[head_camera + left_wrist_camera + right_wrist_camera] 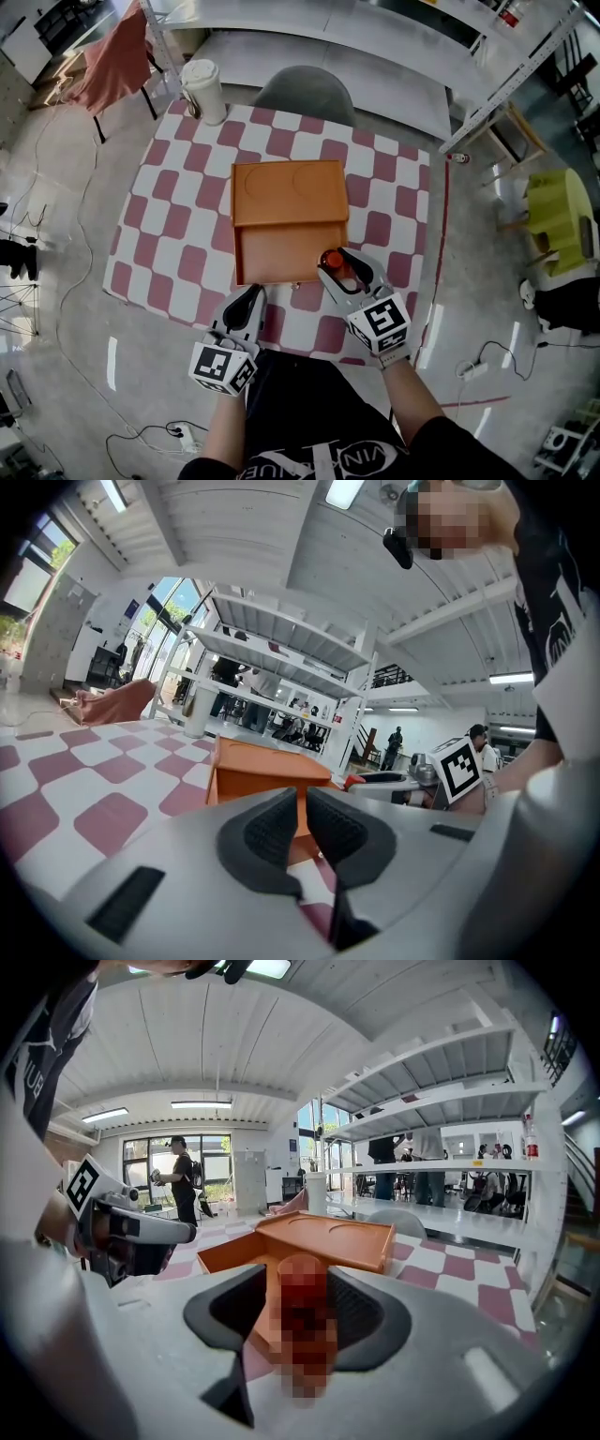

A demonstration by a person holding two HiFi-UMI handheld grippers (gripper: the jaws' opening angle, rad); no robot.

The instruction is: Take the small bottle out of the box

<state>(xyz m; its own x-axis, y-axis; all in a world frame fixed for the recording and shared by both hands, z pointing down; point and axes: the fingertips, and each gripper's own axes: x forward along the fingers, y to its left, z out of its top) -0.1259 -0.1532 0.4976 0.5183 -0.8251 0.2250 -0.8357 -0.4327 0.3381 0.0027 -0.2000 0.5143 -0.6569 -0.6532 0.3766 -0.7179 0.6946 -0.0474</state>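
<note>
the bottle (302, 1297) stands upright, its long axis straight up, right between the jaws of my right hand-held gripper (346, 270), at the near right corner of the box (289, 192). from above it sits over that corner. i cannot tell whether its base is inside the wall or just outside on the bench (178, 183). the jaws stand wide apart, with a gap showing on either side of the bottle, so the pads are not pressing on it. the box is an orange tray with its lid folded back away from me, and it lies ahead and a little left of the bottle. my left hand-held gripper (246, 298) hangs near the bench's front edge, below the box's near left corner, well apart from the bottle, its jaws drawn together on nothing. i judge the right hand is the one placed for any further move, as the bottle is already dead ahead between its pads.
</note>
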